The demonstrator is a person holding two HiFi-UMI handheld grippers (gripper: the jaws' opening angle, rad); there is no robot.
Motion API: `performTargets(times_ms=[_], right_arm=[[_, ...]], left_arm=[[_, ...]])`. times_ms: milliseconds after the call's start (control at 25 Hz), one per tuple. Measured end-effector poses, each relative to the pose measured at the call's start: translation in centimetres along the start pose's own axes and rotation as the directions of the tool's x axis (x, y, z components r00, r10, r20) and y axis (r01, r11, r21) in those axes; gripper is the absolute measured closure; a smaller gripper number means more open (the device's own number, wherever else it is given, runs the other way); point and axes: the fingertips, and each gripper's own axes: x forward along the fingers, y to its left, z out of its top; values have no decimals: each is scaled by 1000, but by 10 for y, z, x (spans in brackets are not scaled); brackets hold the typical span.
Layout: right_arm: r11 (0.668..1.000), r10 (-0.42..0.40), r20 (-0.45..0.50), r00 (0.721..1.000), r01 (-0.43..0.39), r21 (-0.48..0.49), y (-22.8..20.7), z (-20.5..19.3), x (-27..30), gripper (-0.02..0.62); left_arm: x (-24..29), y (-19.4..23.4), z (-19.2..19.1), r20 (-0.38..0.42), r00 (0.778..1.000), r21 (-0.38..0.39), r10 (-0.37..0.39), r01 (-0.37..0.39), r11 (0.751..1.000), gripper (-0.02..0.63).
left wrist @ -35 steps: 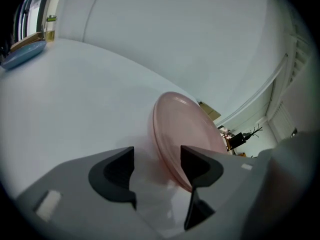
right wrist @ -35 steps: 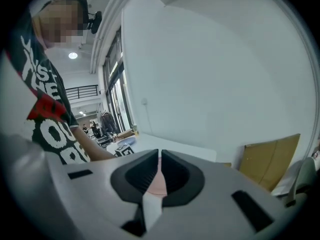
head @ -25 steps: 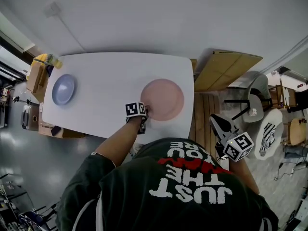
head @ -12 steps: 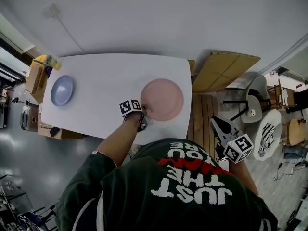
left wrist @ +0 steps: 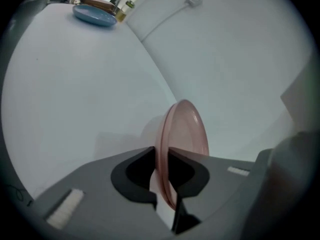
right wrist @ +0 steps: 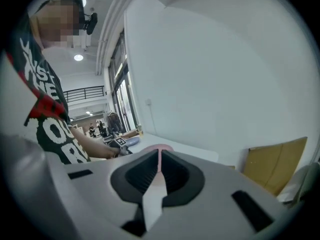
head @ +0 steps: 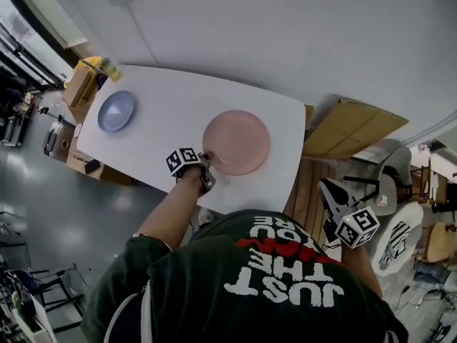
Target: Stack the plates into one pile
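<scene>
A pink plate (head: 239, 141) lies on the white table (head: 171, 98), towards its right end. My left gripper (head: 206, 158) is at the plate's near left rim. In the left gripper view the pink plate's (left wrist: 187, 134) rim stands between the jaws of the left gripper (left wrist: 161, 151), which are closing, with both pads against it. A smaller blue plate (head: 117, 111) sits at the table's far left end, also visible as the blue plate (left wrist: 95, 15) far off. My right gripper (head: 327, 186) hangs off the table beside my body; the right gripper (right wrist: 159, 156) is shut and empty.
A cardboard sheet (head: 353, 127) leans by the wall right of the table. Boxes (head: 80, 84) stand past the table's left end, close to the blue plate. Chairs (head: 389, 184) crowd the floor at right. A white wall runs behind the table.
The head view has swung, so the table sits more slanted in the frame. My left gripper stays at the pink plate's near left rim. The right gripper has hardly moved.
</scene>
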Motion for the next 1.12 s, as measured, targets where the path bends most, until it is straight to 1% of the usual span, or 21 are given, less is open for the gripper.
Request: performTargets(times_ms=[80, 200, 280, 400, 480, 560, 680, 800, 880, 960, 1120], right_arm=[[998, 61, -5, 998, -61, -32, 5, 10, 25, 588], [982, 159, -18, 987, -160, -103, 31, 34, 89, 588], [960, 236, -26, 971, -238, -146, 62, 57, 148, 588], [912, 355, -42, 934, -356, -205, 121, 90, 240, 588], [880, 407, -55, 912, -408, -243, 165, 99, 293, 588], [857, 437, -66, 897, -438, -273, 207, 102, 341, 588], [829, 470, -87, 878, -473, -297, 258, 108, 408, 588], [805, 500, -131, 856, -515, -293, 297, 103, 457, 588], [788, 513, -175, 840, -542, -292, 315, 92, 476, 588], [780, 515, -213, 830, -557, -285, 324, 81, 491, 588], [787, 499, -270, 824, -561, -258, 323, 61, 511, 588]], left_arm=[[-26, 7, 29, 89, 996, -42, -8, 12, 999, 554], [-74, 33, 90, 223, 975, -103, -4, 28, 994, 554], [-113, 63, 141, 311, 950, -145, 28, 18, 989, 554], [-173, 121, 213, 427, 898, -231, 105, -3, 973, 554], [-210, 166, 253, 479, 864, -283, 157, -17, 959, 554], [-242, 211, 285, 510, 836, -325, 204, -32, 945, 554], [-274, 262, 328, 530, 808, -374, 256, -48, 926, 552], [-288, 296, 365, 533, 795, -408, 291, -60, 911, 552], [-286, 311, 383, 529, 793, -427, 302, -59, 903, 552], [-277, 318, 400, 521, 798, -437, 304, -56, 898, 552], [-249, 326, 426, 494, 816, -442, 301, -63, 895, 551]])
